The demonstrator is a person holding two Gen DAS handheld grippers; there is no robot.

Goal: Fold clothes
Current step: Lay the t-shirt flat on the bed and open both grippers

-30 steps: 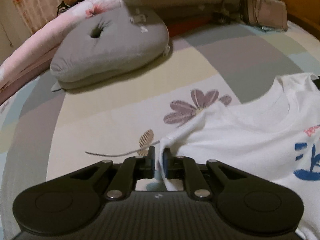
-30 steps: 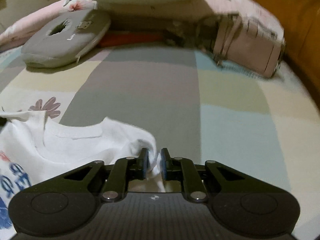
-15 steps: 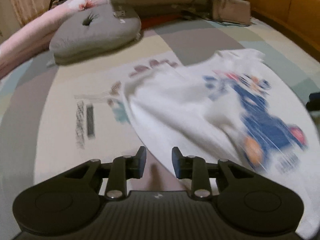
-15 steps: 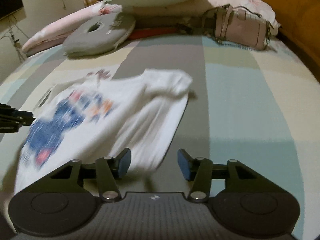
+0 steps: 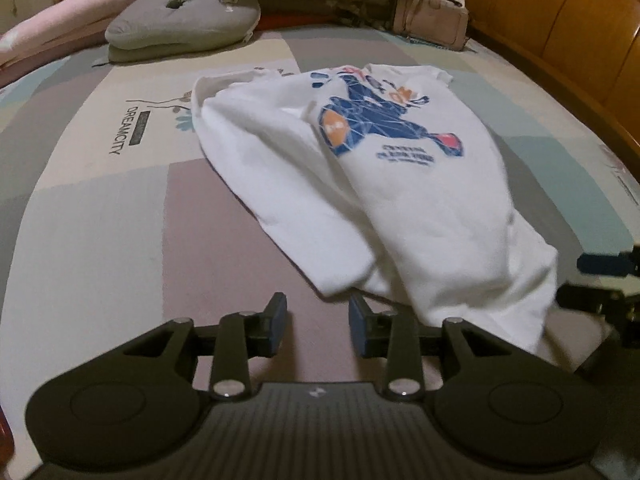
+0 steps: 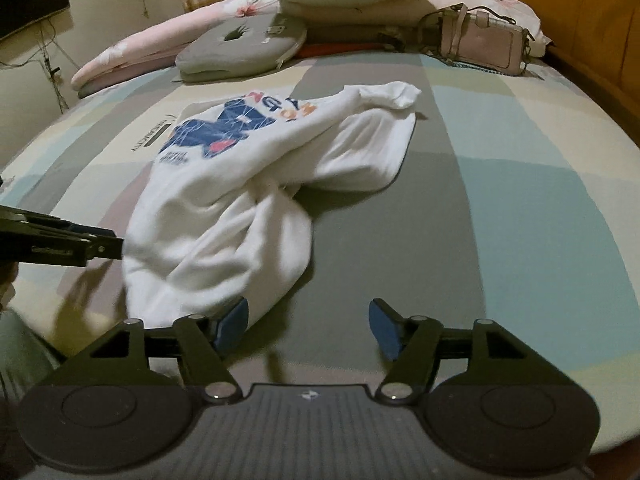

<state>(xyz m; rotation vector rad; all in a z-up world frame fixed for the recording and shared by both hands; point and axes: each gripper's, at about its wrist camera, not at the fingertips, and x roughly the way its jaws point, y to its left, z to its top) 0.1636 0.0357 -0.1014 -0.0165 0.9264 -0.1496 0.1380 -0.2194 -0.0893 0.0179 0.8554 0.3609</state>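
white T-shirt (image 5: 400, 184) is laid rumpled on bed sheet (image 5: 100, 208) | left gripper (image 5: 318, 320) jaws just opened, nothing held | right gripper (image 6: 308, 326) jaws just opened wide, nothing held

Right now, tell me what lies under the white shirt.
The white shirt lies rumpled on the patchwork bedsheet. The sheet's flower print pokes out beside its far edge; anything else beneath is covered.

Grey cushion (image 5: 182, 18), pink handbag (image 6: 486, 42)
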